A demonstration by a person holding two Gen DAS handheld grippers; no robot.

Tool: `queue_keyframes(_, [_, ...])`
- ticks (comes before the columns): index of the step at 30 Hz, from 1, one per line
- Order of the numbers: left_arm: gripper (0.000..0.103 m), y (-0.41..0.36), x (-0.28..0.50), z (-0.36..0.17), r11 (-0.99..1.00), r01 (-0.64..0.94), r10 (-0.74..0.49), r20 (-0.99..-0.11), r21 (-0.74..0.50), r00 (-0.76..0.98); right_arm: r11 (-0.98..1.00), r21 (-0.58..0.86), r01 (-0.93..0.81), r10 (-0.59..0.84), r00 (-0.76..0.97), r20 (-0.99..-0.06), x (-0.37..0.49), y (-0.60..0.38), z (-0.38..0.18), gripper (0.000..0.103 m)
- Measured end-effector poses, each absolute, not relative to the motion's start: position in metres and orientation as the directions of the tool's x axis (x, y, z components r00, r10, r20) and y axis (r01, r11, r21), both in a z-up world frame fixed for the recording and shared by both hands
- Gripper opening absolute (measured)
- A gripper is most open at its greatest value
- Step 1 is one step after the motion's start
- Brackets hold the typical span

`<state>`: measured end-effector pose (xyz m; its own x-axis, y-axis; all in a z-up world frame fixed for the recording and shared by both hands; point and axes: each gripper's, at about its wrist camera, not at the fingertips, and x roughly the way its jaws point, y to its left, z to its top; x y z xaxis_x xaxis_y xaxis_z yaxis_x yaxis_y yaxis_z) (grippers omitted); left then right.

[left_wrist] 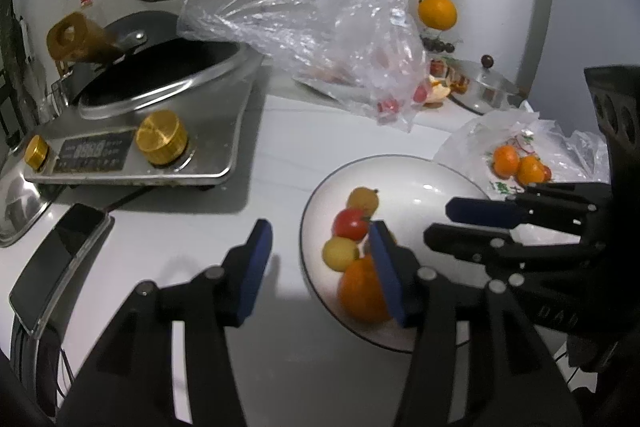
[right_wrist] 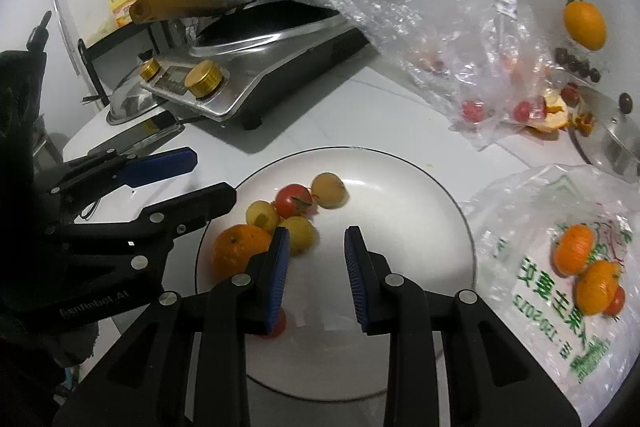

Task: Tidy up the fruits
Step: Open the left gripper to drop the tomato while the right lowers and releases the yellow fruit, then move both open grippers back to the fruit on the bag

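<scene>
Tangerines (right_wrist: pixel 588 271) in the printed bag (right_wrist: pixel 536 287) sit right of the plate (right_wrist: pixel 400 163); we judge the right gripper (right_wrist: pixel 316 267) nearer, jaws parted, empty. Left gripper (left_wrist: pixel 316 263) also open, empty, beside the plated orange (left_wrist: pixel 362 291).

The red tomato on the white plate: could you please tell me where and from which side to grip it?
Grip the red tomato across its round middle, coming from above with fingers on its front and back. Yellow fruits press against its left and right, so those sides are blocked.
</scene>
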<state>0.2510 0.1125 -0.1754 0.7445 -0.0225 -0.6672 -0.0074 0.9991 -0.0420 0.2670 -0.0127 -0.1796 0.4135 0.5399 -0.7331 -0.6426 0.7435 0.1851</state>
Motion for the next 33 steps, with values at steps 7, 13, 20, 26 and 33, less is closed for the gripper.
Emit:
queue_keyframes(7, [0.052,0.095,0.245,-0.168,0.999,0.013,-0.033,-0.660,-0.035,0.750,0.763,0.177,-0.621,0.528,0.442,-0.725,0.257,-0.033,-0.171,0.030])
queue_keyframes(13, [0.052,0.080,0.242,-0.164,0.999,0.037,-0.052,-0.663,-0.036,0.747,0.778,0.173,-0.604,0.521,0.465,-0.716,0.249,-0.051,-0.166,0.030])
queue_keyframes(20, [0.052,0.061,0.240,-0.160,0.998,0.059,-0.059,-0.659,-0.022,0.749,0.795,0.172,-0.581,0.510,0.490,-0.707,0.244,-0.072,-0.162,0.030])
queue_keyframes(26, [0.052,0.043,0.238,-0.156,0.997,0.077,-0.064,-0.658,-0.009,0.751,0.813,0.174,-0.556,0.499,0.511,-0.700,0.240,-0.095,-0.160,0.030])
queue_keyframes(33, [0.052,0.019,0.238,-0.154,0.994,0.107,-0.075,-0.662,0.007,0.745,0.830,0.169,-0.532,0.483,0.532,-0.695,0.236,-0.119,-0.158,0.030])
